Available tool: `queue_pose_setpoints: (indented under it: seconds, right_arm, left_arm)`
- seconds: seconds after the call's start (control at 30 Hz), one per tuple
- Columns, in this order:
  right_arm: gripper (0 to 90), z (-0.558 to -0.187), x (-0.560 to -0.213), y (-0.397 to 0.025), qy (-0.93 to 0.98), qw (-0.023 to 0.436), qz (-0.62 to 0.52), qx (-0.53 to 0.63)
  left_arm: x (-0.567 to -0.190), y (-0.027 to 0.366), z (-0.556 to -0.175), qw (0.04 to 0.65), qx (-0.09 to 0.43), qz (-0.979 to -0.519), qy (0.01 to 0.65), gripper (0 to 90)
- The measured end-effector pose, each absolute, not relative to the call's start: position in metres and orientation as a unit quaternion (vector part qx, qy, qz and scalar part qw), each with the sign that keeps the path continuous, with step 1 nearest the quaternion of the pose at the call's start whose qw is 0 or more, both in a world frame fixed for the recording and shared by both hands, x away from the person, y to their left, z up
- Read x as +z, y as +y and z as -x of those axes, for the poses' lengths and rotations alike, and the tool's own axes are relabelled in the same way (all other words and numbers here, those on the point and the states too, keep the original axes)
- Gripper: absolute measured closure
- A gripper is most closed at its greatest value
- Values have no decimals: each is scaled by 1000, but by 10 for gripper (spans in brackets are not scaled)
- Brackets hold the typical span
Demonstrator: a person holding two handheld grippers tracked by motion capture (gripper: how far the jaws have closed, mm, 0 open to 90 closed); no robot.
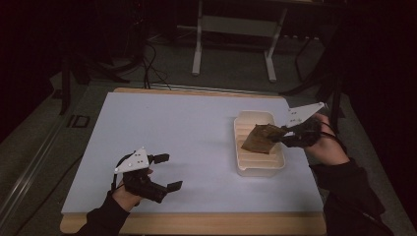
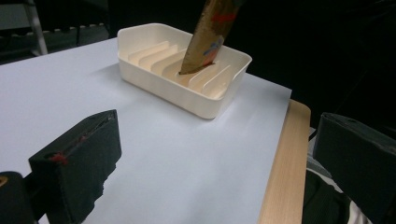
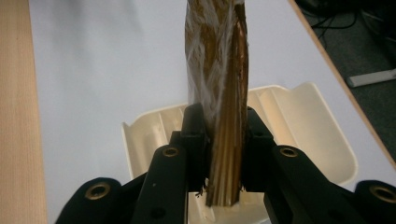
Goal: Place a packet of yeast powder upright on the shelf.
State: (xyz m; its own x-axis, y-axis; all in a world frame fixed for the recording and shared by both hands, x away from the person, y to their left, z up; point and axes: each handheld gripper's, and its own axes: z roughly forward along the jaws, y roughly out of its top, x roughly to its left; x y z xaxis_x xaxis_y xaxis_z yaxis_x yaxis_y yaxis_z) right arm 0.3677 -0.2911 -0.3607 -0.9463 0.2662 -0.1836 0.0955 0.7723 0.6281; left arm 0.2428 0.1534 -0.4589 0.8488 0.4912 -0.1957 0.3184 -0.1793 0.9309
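Right gripper (image 1: 281, 135) fingers (image 3: 194, 135) are clamped on a brown packet (image 1: 259, 139), held tilted with its lower end in the ribbed cream tray (image 1: 243, 167). Left gripper (image 1: 167, 171) is held wide open, apart, over the white table (image 1: 187, 123); nothing is seen between.

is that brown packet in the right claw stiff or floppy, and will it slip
Probably fairly stiff: the brown packet stands straight beyond the right claw without drooping. Its glossy wrap looks slick, so it may slide if the grip eases. It seems light, and its lower corner sits inside the cream tray.
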Motion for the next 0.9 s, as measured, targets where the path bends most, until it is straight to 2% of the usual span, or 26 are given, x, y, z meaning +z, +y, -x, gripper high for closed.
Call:
queue_pose_setpoints:
  seconds: [0.9]
  right_arm:
    - [742, -393, -414, -279, 934, 87, -126, 324]
  left_arm:
    - [-469, 155, -243, 590, 71, -756, 275, 18]
